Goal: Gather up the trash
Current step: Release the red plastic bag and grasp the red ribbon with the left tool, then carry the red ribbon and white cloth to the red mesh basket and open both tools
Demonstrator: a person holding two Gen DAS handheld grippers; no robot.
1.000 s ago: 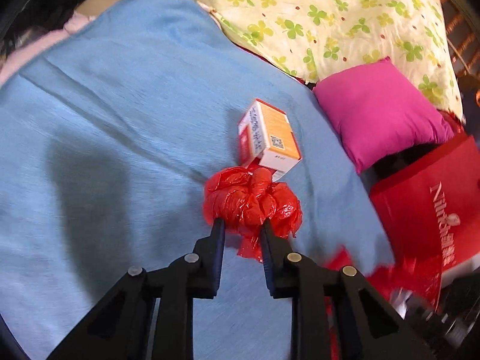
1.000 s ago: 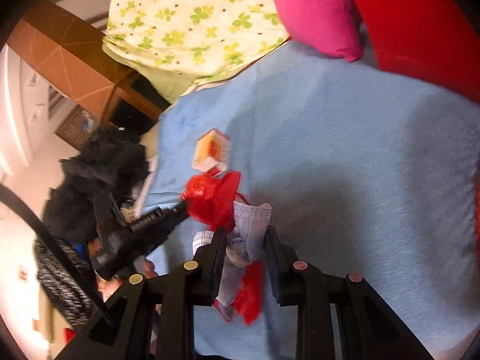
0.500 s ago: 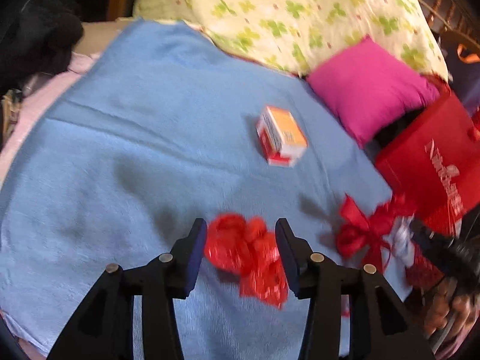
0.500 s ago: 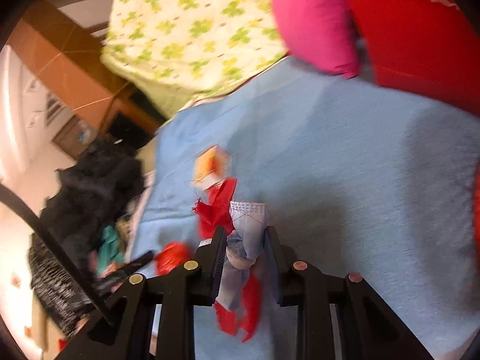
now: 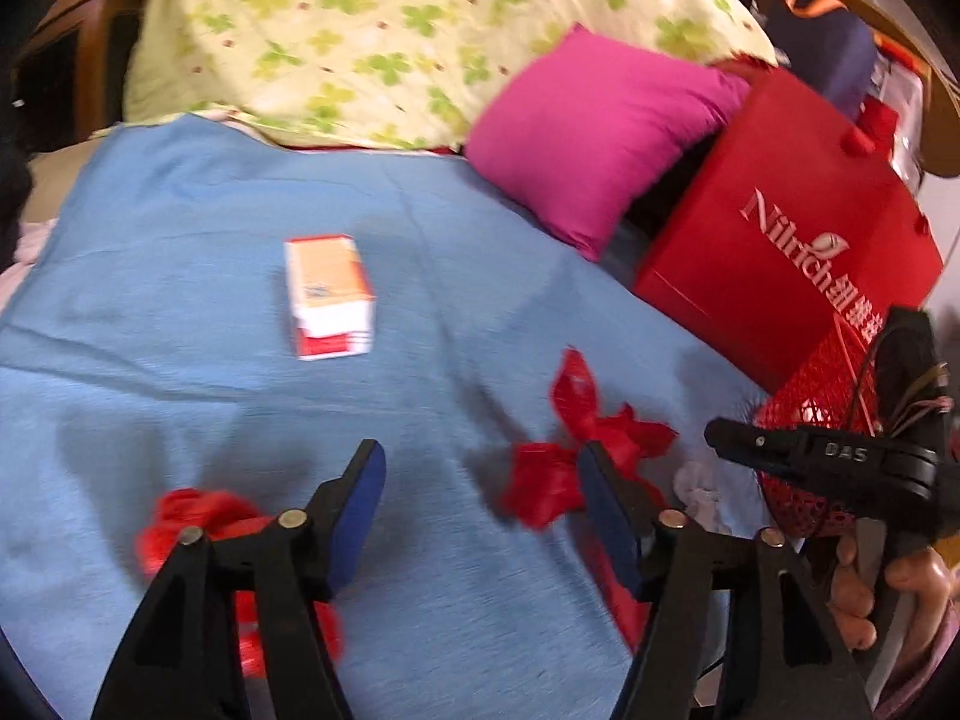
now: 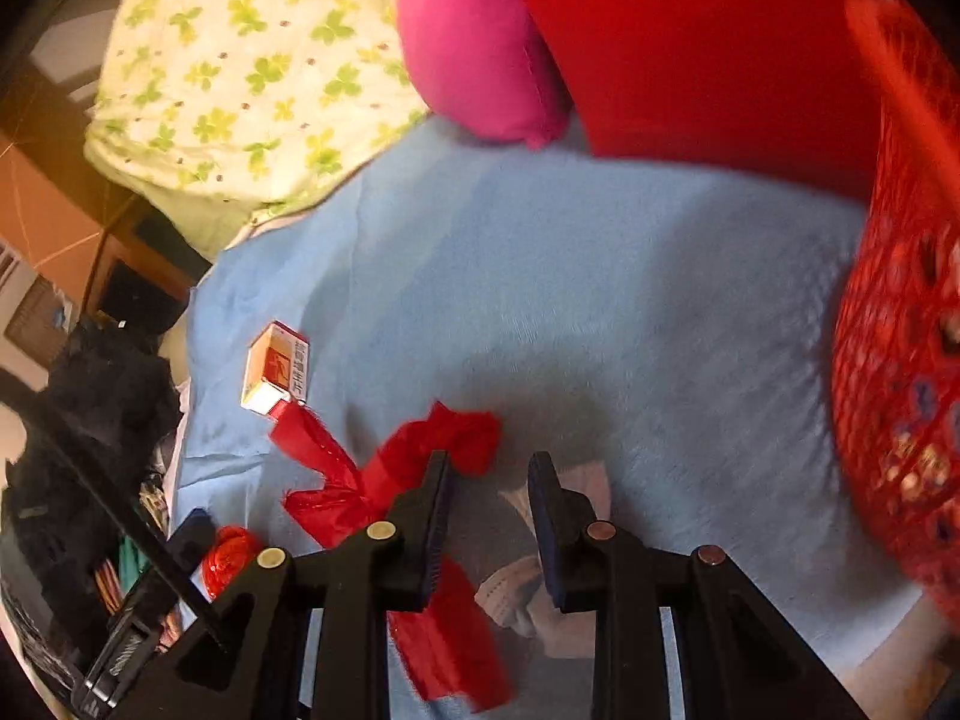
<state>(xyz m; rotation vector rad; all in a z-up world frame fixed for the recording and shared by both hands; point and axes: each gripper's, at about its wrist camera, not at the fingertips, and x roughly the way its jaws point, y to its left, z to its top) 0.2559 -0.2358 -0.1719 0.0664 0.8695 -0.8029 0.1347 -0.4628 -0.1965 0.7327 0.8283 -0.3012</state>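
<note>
My left gripper [image 5: 483, 504] hovers over the blue blanket [image 5: 180, 240], its jaws opening with nothing between them. A crumpled red plastic wad [image 5: 192, 516] lies on the blanket just left of its left finger; the right wrist view shows this wad [image 6: 231, 552] at the lower left. My right gripper [image 6: 489, 480] is shut on a bundle of red plastic strips [image 6: 384, 474] and a white face mask [image 6: 516, 594]. An orange and white box [image 5: 327, 294] lies farther back. A red mesh basket [image 6: 900, 360] stands at the right, near the right gripper [image 5: 738, 438].
A pink cushion [image 5: 588, 126] and a red paper bag [image 5: 780, 228] stand at the blanket's far right. A clover-print quilt [image 5: 390, 30] is heaped behind. Dark clothing [image 6: 102, 396] is piled off the blanket's left edge. A hand [image 5: 888, 588] holds the right gripper.
My left gripper has let go of the red wad, opened wide and pulled back and to the right; the wad now lies on the blanket. The right gripper has swung towards the red basket.
</note>
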